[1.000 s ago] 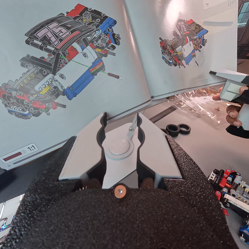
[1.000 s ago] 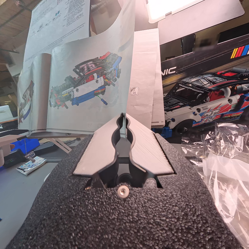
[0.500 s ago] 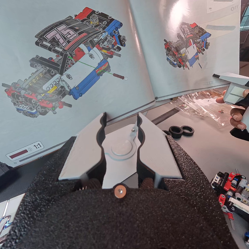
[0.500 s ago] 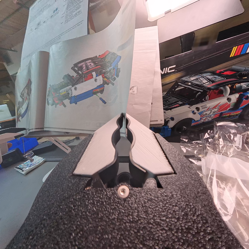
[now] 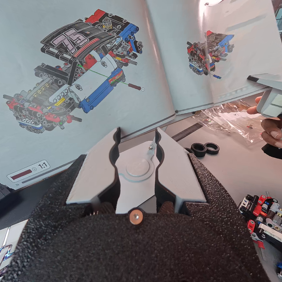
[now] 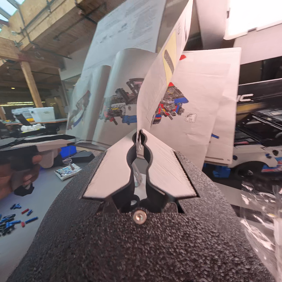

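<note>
Right gripper [image 6: 138,134] is pinching a lifted page [image 6: 154,97] of the propped instruction booklet [image 5: 91,106], while left gripper [image 5: 137,134] is hovering spread and empty just before the booklet's lower edge.

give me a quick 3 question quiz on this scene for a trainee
1. True or false: the left gripper is shut on a tyre.
2. What does the right gripper pinch? A) plastic bag B) booklet page C) blue pin
3. Fill in: the black tyres lie on the ____ table, right of the left gripper.

Key: 1 false, it is open with nothing between its fingers; 2 B, the booklet page runs between its fingertips; 3 grey.
</note>
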`<move>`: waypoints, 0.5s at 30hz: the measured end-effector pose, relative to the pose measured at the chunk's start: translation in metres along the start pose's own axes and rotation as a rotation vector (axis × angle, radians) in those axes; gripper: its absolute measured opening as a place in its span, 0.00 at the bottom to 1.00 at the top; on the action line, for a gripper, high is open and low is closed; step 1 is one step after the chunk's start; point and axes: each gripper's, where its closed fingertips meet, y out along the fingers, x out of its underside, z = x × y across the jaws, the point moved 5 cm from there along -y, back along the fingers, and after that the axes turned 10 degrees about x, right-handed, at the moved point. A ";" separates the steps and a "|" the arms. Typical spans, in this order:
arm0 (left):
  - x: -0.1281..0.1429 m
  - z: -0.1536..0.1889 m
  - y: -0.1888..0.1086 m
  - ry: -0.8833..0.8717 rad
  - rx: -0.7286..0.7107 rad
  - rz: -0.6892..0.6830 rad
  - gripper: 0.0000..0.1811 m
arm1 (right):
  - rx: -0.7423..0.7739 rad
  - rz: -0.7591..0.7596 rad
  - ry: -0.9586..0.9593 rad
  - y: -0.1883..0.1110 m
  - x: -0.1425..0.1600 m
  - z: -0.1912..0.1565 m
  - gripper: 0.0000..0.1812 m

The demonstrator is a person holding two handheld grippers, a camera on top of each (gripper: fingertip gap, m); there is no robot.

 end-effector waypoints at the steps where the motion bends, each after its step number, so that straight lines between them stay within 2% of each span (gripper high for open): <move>1: -0.001 0.000 0.000 0.000 0.001 0.003 0.25 | -0.058 0.009 -0.013 -0.001 -0.002 -0.011 0.00; 6: -0.013 0.000 -0.007 -0.006 0.016 0.047 0.26 | -0.281 0.011 -0.132 -0.006 -0.009 -0.067 0.00; 15: -0.050 0.004 -0.029 -0.022 0.076 0.170 0.25 | -0.434 -0.039 -0.234 -0.013 0.001 -0.122 0.00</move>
